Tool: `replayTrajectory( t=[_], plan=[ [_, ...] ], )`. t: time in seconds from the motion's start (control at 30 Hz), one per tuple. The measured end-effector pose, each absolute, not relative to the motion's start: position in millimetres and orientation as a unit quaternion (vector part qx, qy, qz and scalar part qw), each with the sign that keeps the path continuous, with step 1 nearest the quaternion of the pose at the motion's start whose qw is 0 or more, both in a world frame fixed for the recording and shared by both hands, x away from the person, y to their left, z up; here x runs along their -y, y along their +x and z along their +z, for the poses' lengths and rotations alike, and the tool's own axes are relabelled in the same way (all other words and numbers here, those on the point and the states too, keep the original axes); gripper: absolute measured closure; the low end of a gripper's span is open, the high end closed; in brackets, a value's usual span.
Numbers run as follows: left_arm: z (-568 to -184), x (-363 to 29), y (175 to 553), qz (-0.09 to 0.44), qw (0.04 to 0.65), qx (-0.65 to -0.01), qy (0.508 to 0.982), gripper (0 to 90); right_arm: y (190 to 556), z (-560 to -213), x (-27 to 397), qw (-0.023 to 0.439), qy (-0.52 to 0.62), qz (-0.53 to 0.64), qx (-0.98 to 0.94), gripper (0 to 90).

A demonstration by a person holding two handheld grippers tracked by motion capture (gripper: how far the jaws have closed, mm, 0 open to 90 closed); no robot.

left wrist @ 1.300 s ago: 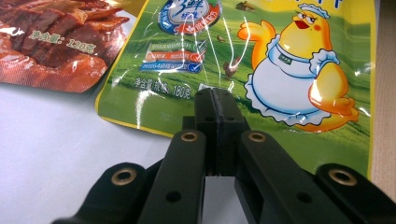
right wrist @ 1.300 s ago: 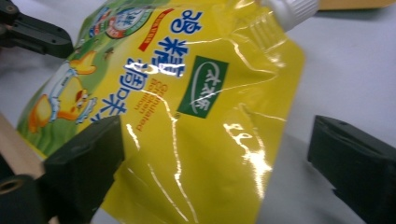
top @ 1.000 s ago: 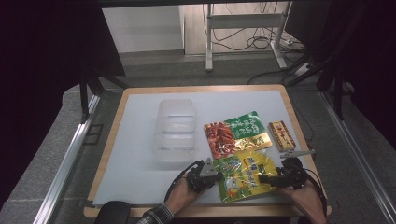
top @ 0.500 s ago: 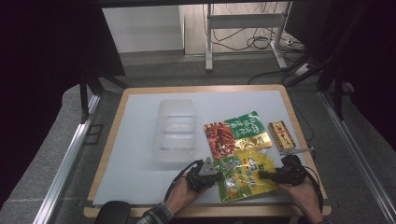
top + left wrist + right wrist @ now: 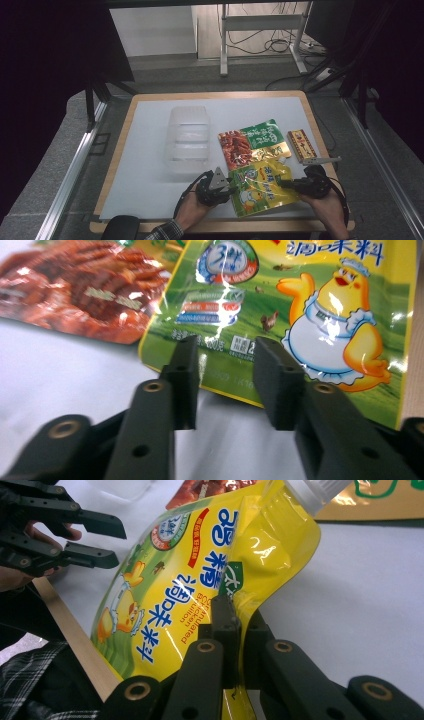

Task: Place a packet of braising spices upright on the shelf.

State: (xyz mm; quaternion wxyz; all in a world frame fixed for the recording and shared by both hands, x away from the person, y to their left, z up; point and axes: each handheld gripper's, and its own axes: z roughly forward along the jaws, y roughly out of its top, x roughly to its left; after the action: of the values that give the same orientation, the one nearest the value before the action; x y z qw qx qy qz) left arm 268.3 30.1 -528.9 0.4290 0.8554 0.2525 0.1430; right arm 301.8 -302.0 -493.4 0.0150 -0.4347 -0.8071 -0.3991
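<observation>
In the high view, the yellow pouch was seen lying flat on the desk, at its near edge, with the clear plastic box beyond it and to the left, empty as far as could be told. The red packet and the green packet lay just beyond the pouch, and the small bar further to the right of those. The work was judged to be at its start: the pouch had been gripped at one edge, but nothing had been lifted or placed in the box. The left gripper was held at the pouch's left edge and the right gripper at its right edge, both hands low and near the desk's front rim.

In the left gripper view, the jaws of the left gripper were seen parted, pointed at the pouch's lower edge, with nothing between them and the white desk visible in the gap.

In the right gripper view, the jaws of the right gripper were seen clamped on the side seam of the pouch, which was bent upward there, its white cap at the far end. The other gripper was seen across the pouch, jaws apart.
</observation>
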Motion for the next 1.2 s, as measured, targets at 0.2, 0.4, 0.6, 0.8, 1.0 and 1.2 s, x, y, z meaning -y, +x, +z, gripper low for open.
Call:
replayTrajectory(
  t=[0.2, 0.4, 0.6, 0.8, 1.0, 1.2],
  plan=[
    [-523.6, -36.5, 261.5, 0.149, 0.431, -0.251, 0.854, 37.8, 298.5, -484.5, 299.3, 0.006, -0.426, -0.406, 0.809, 88.6],
    [-521.5, -41.6, 258.1, 0.140, 0.438, -0.263, 0.848, 18.1, 295.8, -476.7, 296.2, -0.004, -0.417, -0.419, 0.807, 88.5],
    [-523.7, -45.4, 253.8, 0.147, 0.430, -0.263, 0.851, 7.6, 294.8, -468.9, 293.0, -0.006, -0.411, -0.428, 0.805, 88.5],
    [-525.9, -49.8, 250.4, 0.151, 0.428, -0.265, 0.851, 6.4, 294.2, -459.1, 288.8, -0.003, -0.400, -0.435, 0.806, 88.6],
    [-527.2, -56.1, 246.6, 0.164, 0.427, -0.259, 0.851, 3.9, 293.1, -448.6, 282.1, -0.006, -0.388, -0.435, 0.812, 88.6],
    [-529.5, -58.3, 243.5, 0.165, 0.413, -0.250, 0.860, 3.1, 294.2, -436.1, 272.8, -0.001, -0.373, -0.432, 0.821, 88.6]
  ],
)
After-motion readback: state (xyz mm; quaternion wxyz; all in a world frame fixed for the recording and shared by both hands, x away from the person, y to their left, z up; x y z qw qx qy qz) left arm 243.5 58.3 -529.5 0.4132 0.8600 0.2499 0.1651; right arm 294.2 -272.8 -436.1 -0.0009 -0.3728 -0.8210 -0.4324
